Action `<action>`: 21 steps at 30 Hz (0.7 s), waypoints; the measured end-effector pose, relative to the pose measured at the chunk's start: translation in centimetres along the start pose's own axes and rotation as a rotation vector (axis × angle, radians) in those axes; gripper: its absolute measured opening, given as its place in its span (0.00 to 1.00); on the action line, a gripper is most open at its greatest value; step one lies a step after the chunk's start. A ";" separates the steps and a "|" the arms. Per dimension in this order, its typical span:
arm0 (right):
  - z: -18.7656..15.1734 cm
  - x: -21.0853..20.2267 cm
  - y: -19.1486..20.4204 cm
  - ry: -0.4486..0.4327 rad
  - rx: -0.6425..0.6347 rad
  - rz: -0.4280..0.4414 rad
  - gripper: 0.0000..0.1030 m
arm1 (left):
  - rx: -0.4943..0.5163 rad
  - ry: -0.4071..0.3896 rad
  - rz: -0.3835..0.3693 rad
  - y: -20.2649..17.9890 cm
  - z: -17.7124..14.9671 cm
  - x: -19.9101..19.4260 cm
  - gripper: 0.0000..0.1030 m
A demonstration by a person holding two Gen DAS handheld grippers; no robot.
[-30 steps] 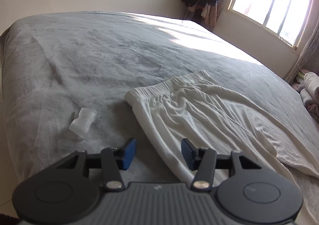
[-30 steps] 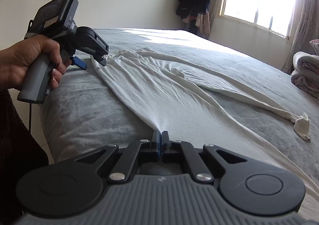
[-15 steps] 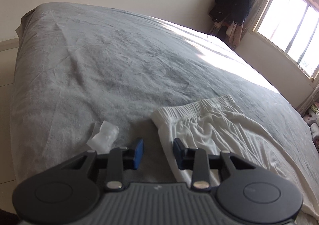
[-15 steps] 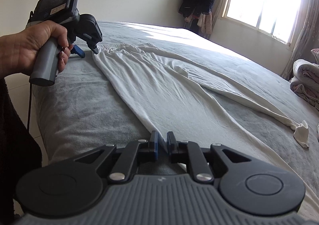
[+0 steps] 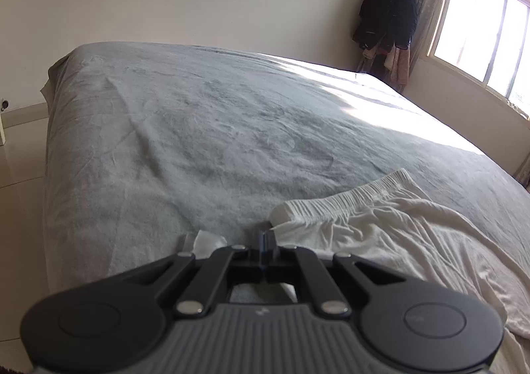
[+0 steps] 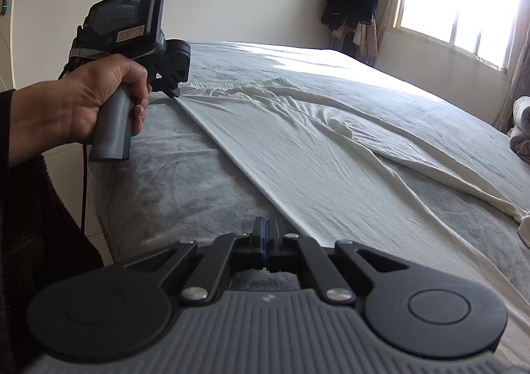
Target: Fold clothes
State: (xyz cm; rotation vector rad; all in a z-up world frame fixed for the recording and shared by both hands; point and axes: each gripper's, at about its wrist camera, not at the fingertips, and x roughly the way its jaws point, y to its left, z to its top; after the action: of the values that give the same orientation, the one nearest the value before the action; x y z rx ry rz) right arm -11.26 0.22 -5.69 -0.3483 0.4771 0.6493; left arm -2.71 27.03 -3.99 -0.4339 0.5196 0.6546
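With my left claw (image 5: 266, 236) pinched on the waistband corner of the white trousers (image 5: 381, 228) and my right claw (image 6: 265, 227) clamped on their near edge, uneven lifting could wrinkle them.

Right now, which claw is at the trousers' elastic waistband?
The left claw: it is shut on the ribbed waistband corner of the white trousers. The right claw is shut down by the leg's side edge.

Grey bed (image 5: 205, 129), white trousers (image 6: 298, 142) spread flat, small white scrap (image 5: 207, 239)
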 end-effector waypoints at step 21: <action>3.7 -3.5 -12.3 0.135 0.248 0.082 0.45 | 0.277 0.171 -0.371 -7.5 -0.2 -5.6 0.35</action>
State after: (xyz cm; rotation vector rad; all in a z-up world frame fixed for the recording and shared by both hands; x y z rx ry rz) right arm -4.54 -9.01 1.16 -0.1387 0.6959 0.6404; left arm -1.54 18.98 0.68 -0.3137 0.6614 0.1849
